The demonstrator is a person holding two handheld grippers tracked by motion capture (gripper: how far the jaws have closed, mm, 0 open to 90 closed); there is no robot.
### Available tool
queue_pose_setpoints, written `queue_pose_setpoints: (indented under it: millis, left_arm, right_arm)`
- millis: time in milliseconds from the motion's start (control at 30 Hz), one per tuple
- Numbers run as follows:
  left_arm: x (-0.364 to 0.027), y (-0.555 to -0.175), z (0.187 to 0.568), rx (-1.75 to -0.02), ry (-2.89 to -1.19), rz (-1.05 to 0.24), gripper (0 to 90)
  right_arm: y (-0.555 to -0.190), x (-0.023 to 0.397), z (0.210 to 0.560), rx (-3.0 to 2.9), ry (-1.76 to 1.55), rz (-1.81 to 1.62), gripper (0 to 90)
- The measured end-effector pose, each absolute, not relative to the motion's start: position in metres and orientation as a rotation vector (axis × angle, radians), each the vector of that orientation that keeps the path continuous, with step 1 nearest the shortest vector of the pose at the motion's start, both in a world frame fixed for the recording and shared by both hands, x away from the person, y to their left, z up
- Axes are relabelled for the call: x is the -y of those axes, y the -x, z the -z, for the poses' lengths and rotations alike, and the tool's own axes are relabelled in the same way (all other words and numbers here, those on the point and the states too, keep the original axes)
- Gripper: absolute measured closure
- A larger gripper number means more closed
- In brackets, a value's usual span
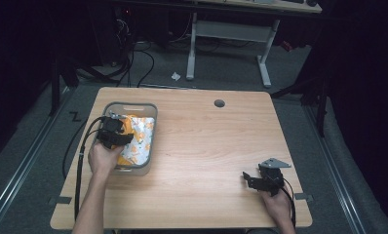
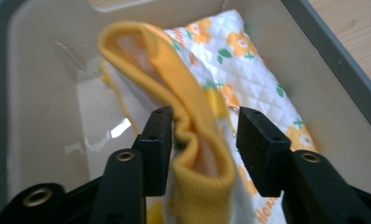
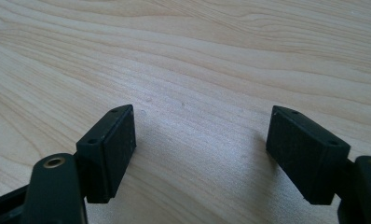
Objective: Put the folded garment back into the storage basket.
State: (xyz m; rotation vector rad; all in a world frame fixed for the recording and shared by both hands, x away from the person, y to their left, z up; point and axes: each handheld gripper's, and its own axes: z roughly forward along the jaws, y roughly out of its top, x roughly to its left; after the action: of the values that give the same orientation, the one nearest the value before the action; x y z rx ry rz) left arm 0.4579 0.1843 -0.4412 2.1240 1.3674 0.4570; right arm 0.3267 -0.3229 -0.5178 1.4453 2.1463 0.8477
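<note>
A: Nearest you, your right gripper sits low over the bare front-right part of the wooden table. What do its jaws look like?

B: In the right gripper view your jaws stand wide apart, with wood grain between them. They hold nothing.

A: And farther up on your left?

B: Your left gripper is over the grey bin, which stands on the table's left side. In the left gripper view your jaws are parted, not clamped.

A: Is the cloth between them?

B: Yes. The folded yellow ribbed edge of the quilted cloth rises up between your two pads. The left pad is touching or just beside the fabric; the right pad stands off it with a gap.

A: Where does the cloth lie?

B: Inside the bin. It is white with orange flowers and green leaves, and in the high view it fills much of the bin's middle and right side.

A: Beyond that?

B: A round hole near the table's far edge.
</note>
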Motion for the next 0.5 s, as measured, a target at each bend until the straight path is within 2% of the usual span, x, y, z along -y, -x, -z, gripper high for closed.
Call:
queue_pose_setpoints:
  millis: [133,500]
  left_arm:
    - [-0.190,-0.451,0.431,-1.375,-2.065,-0.513,47.6]
    - [-0.176,-0.431,0.410,-1.275,-1.970,-0.521,42.6]
  right_arm:
    - [-0.327,0.323,0.518,-2.146,-1.446,-0.847,24.3]
    - [-0.327,0.323,0.518,-2.147,-1.444,-0.847,24.3]
